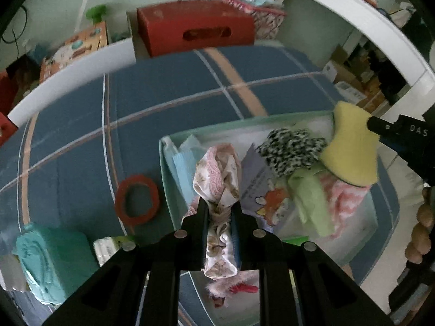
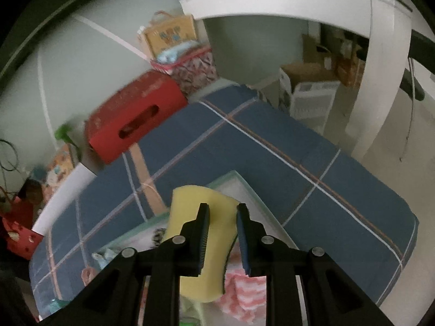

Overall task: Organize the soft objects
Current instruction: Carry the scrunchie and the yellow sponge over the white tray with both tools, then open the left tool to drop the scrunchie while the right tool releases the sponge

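My left gripper [image 1: 219, 206] is shut on a pink and beige floral cloth [image 1: 217, 179] and holds it above a pale green tray [image 1: 174, 190] on the blue plaid bed. The tray holds a black-and-white spotted cloth [image 1: 291, 149], a light green cloth [image 1: 310, 195], a pink-and-white cloth [image 1: 345, 198], a blue cloth [image 1: 185, 174] and a cartoon-printed paper [image 1: 263, 190]. My right gripper [image 2: 223, 212] is shut on a yellow sponge [image 2: 201, 233] above the tray's far corner [image 2: 244, 187]; the sponge also shows in the left wrist view [image 1: 350, 146].
A red ring [image 1: 137, 203] and a teal packet [image 1: 51, 260] lie on the bed left of the tray. A red box [image 1: 195, 27] stands beyond the bed's far edge. A white shelf frame [image 2: 380, 54] and cartons stand at the right.
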The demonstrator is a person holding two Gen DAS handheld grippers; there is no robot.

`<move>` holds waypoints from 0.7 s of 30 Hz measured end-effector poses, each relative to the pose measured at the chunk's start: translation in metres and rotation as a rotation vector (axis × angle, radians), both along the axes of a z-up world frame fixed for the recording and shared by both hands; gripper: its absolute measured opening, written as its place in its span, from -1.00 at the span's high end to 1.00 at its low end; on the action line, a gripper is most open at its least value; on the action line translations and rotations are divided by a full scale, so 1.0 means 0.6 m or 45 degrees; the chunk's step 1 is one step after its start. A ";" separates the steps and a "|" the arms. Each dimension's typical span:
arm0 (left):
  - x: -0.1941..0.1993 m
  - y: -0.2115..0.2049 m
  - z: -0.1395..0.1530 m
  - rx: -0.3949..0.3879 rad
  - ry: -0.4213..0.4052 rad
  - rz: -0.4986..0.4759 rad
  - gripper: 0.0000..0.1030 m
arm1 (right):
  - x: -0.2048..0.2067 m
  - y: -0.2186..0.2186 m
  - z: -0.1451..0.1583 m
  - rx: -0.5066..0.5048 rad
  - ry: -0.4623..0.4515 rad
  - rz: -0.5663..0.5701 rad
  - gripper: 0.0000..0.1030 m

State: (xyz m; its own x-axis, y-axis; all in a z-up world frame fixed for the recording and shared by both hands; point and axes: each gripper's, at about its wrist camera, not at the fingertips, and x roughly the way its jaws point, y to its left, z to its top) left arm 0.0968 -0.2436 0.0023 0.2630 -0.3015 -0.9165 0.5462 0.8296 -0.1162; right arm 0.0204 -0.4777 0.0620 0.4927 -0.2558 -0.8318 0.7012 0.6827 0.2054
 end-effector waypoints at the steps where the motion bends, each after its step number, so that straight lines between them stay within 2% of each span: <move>1: 0.001 -0.001 -0.006 0.006 0.011 0.002 0.70 | 0.001 -0.003 -0.008 0.011 0.011 -0.005 0.58; 6: 0.009 -0.007 -0.037 0.010 0.087 0.015 0.68 | 0.005 -0.015 -0.041 0.045 0.074 -0.021 0.58; 9: 0.010 -0.011 -0.052 0.030 0.098 0.014 0.68 | 0.006 -0.024 -0.058 0.064 0.108 -0.038 0.58; 16: 0.018 -0.014 -0.059 0.025 0.131 0.035 0.66 | 0.003 -0.034 -0.070 0.089 0.126 -0.053 0.53; 19: 0.020 -0.005 -0.049 0.011 0.134 0.049 0.41 | 0.006 -0.029 -0.063 0.074 0.125 -0.036 0.52; 21: 0.020 -0.003 -0.041 0.010 0.127 0.056 0.10 | 0.009 -0.023 -0.056 0.057 0.130 -0.025 0.51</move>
